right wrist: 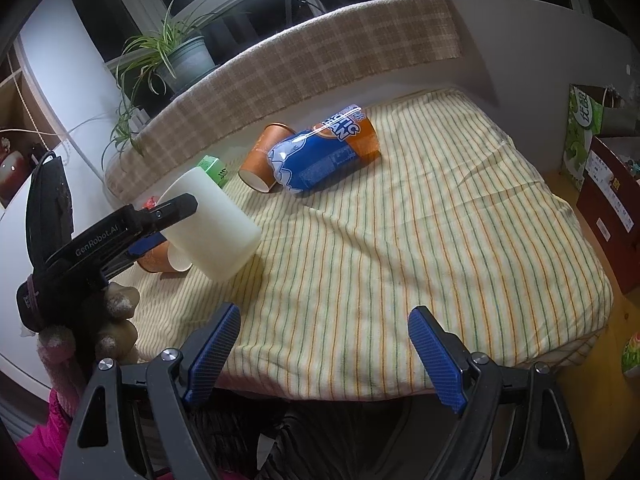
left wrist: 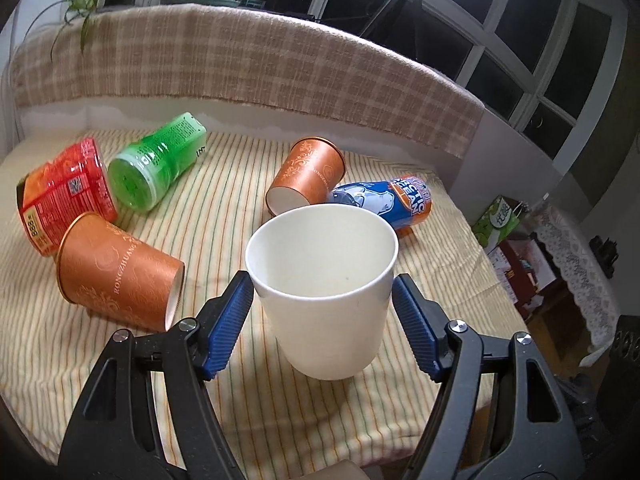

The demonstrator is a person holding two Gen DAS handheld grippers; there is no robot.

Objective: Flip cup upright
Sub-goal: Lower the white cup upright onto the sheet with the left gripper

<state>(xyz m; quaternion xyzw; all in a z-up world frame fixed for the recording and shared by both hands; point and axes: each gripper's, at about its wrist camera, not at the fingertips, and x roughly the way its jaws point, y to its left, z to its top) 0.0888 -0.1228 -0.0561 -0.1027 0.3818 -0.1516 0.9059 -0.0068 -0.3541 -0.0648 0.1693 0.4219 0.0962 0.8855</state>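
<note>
A white cup (left wrist: pixel 324 296) stands mouth-up on the striped cloth, between the blue pads of my left gripper (left wrist: pixel 322 292). The pads sit beside its rim with a small gap on each side, so the left gripper is open around it. In the right wrist view the same white cup (right wrist: pixel 212 228) shows at the left with the left gripper's black body (right wrist: pixel 120 232) beside it. My right gripper (right wrist: pixel 324 344) is open and empty over the table's near edge.
Two copper-orange paper cups lie on their sides (left wrist: pixel 120 272) (left wrist: pixel 306 176). A blue can (left wrist: pixel 384 202), a green bottle (left wrist: pixel 160 164) and a red pack (left wrist: pixel 66 196) also lie on the cloth (right wrist: pixel 440 240). A plaid-covered ledge (left wrist: pixel 248 60) bounds the back.
</note>
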